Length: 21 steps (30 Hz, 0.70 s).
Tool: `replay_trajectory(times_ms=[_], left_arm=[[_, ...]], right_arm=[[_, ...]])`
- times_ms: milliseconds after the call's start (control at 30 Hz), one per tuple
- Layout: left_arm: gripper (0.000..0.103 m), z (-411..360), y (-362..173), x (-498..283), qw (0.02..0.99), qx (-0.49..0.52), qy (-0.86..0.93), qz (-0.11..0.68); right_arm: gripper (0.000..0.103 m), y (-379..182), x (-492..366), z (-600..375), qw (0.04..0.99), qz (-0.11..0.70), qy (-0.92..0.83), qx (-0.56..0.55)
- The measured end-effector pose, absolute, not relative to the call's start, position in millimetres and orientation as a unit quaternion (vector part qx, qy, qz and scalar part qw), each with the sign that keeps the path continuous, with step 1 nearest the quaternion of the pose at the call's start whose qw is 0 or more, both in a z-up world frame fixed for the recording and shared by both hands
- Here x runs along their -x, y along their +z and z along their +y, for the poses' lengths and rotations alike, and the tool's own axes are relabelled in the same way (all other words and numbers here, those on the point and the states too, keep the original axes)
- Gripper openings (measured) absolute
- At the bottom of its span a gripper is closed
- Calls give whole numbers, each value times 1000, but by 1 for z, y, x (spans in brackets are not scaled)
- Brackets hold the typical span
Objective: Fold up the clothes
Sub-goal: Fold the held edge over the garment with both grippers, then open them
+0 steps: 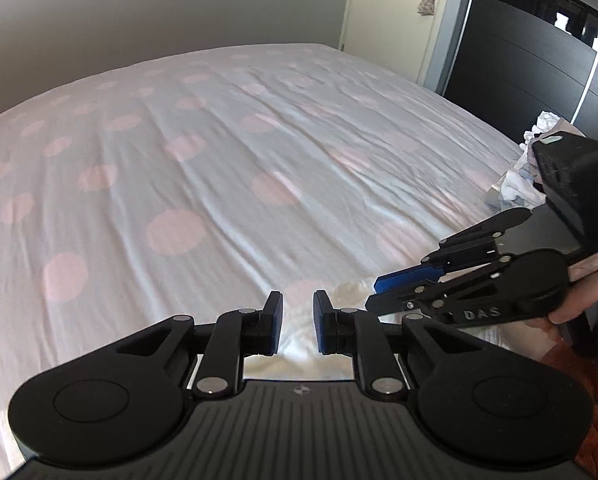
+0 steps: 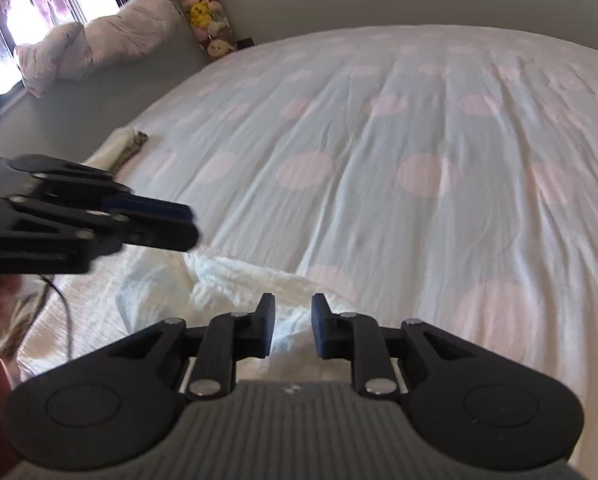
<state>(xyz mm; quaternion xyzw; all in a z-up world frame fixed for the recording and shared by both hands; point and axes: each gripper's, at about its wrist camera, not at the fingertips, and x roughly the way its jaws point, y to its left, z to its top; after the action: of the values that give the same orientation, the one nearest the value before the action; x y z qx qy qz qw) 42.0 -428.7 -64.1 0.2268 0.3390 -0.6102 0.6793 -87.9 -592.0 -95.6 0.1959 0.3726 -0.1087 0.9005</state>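
Note:
A crumpled white garment [image 2: 235, 276] lies at the near edge of the bed, on a white sheet with pink dots [image 1: 179, 160]. My left gripper [image 1: 298, 326] hovers just over the garment [image 1: 351, 290], open, with cloth showing in the gap between its pads but nothing clamped. In the right wrist view my right gripper [image 2: 293, 328] is also open, low above the same garment. Each gripper appears in the other's view: the right gripper [image 1: 377, 292] comes in from the right, held by a hand [image 1: 579, 300]; the left gripper [image 2: 193, 224] is blurred at the left.
A loose pile of pale clothes [image 1: 515, 176] sits at the bed's right edge by a dark wardrobe [image 1: 519, 64]. A folded item [image 2: 119, 148] rests near the left edge. A bundled duvet [image 2: 99, 36] and plush toys [image 2: 203, 8] are beyond the bed.

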Motion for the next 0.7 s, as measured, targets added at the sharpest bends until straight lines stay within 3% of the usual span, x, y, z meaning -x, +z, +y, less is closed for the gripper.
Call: replay_trajectory(times_ms=[167, 400, 600, 700], left_arm=[[14, -384, -77, -42, 700, -217, -570, 371], [14, -354, -103, -36, 717, -230, -510, 415], [14, -345, -106, -32, 731, -204, -498, 419], [22, -342, -114, -28, 735, -214, -485, 422]], right_arm=[[15, -124, 71, -587, 883, 413, -141, -171], [15, -132, 63, -580, 876, 431, -165, -138], [24, -79, 101, -553, 897, 381, -184, -128], [32, -57, 116, -523, 904, 363, -192, -121]])
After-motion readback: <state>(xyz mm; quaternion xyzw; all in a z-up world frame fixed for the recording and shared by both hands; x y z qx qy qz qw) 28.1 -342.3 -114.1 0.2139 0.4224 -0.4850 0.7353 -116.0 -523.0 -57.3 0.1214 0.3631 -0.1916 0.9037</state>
